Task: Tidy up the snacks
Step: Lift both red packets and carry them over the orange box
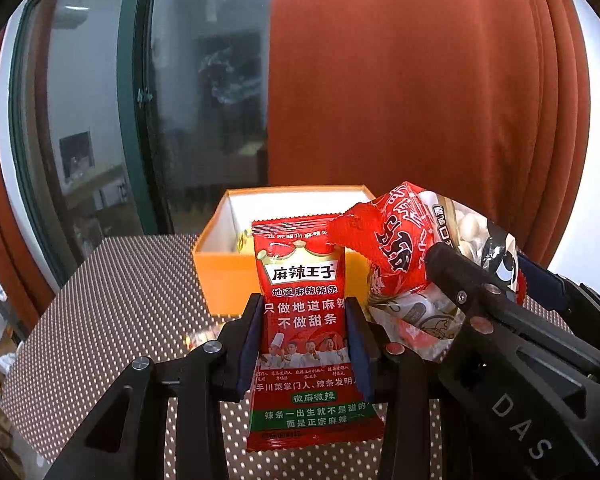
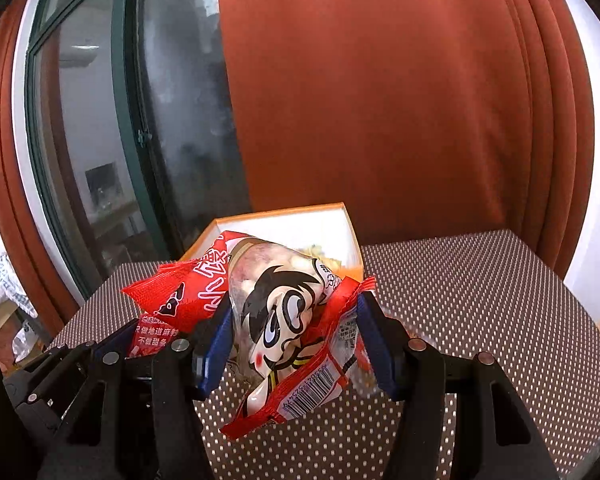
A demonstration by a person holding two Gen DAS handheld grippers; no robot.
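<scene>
My left gripper (image 1: 305, 340) is shut on a flat red spicy-strip packet (image 1: 304, 320) and holds it upright above the dotted table, in front of the orange box (image 1: 220, 280). My right gripper (image 2: 296, 344) is shut on a red and clear bag of white candies with a cartoon boy's face (image 2: 284, 320). That bag also shows in the left wrist view (image 1: 412, 256), just right of the red packet, with the right gripper's black body (image 1: 500, 320) below it. The orange box (image 2: 348, 220) is open, white inside, with something yellow in it.
The brown table with white dots (image 2: 480, 300) stretches right and forward. A rust-red curtain (image 2: 380, 100) hangs behind the box. A dark glass door with a green frame (image 1: 140, 120) stands at the back left. The table's left edge (image 1: 32, 320) drops off to clutter below.
</scene>
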